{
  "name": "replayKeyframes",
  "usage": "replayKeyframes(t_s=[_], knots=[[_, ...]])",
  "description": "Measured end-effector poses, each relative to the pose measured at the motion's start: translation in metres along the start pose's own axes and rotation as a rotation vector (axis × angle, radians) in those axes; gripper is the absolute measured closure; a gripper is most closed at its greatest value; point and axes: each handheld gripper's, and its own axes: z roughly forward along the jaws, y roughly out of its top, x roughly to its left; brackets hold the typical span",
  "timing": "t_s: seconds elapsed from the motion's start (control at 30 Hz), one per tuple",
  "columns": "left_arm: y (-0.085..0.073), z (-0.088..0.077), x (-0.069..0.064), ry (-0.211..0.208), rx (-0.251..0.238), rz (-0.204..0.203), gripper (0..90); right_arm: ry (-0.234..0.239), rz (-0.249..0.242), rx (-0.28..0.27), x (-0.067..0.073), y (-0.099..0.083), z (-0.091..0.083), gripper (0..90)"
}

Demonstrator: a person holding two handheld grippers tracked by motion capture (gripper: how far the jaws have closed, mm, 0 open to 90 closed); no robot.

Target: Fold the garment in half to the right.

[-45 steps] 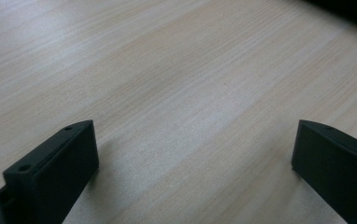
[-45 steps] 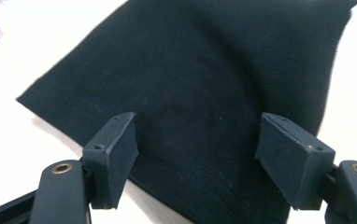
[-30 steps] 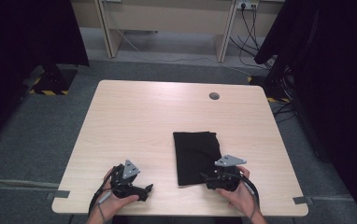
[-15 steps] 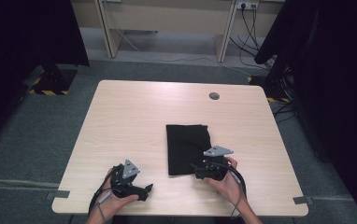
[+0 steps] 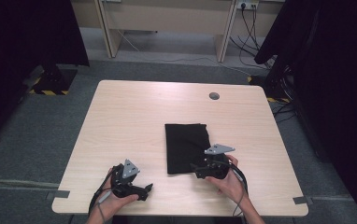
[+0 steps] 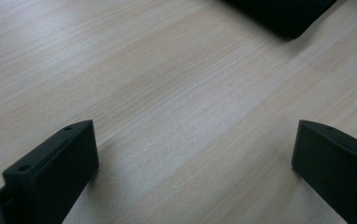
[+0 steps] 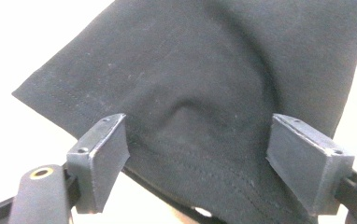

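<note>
A black folded cloth (image 5: 185,142) lies on the light wooden table (image 5: 134,116), right of the middle. My right gripper (image 5: 196,168) is at the cloth's near right corner, pointing left over it. In the right gripper view the right gripper (image 7: 197,140) is open, its jaws wide apart with the bulging cloth (image 7: 204,70) lying between them. My left gripper (image 5: 145,189) rests near the table's front edge at the left. Its jaws stand open over bare wood, seen at the left gripper (image 6: 195,140), with a corner of the cloth (image 6: 284,14) farther off.
A round cable hole (image 5: 214,96) sits in the table's far right part. Black curtains (image 5: 335,70) hang to the right and to the far left. A pale desk frame (image 5: 167,28) stands beyond the table on the grey floor.
My right gripper has moved left and away from the front edge onto the cloth's corner. The cloth has shifted left and a little farther from me. The left gripper has stayed put.
</note>
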Motion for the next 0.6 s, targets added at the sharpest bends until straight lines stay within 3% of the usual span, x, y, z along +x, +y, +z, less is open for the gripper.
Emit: replayKeyframes(t_s=[0.3, 0.6], knots=[[0.0, 0.0, 0.0, 0.001, 0.0, -0.001, 0.0, 0.045, -0.029, -0.017, -0.001, -0.003, -0.015, 20.6], [0.0, 0.0, 0.0, 0.003, 0.001, -0.003, 0.0, 0.042, -0.029, -0.026, -0.009, -0.013, -0.03, 20.3]])
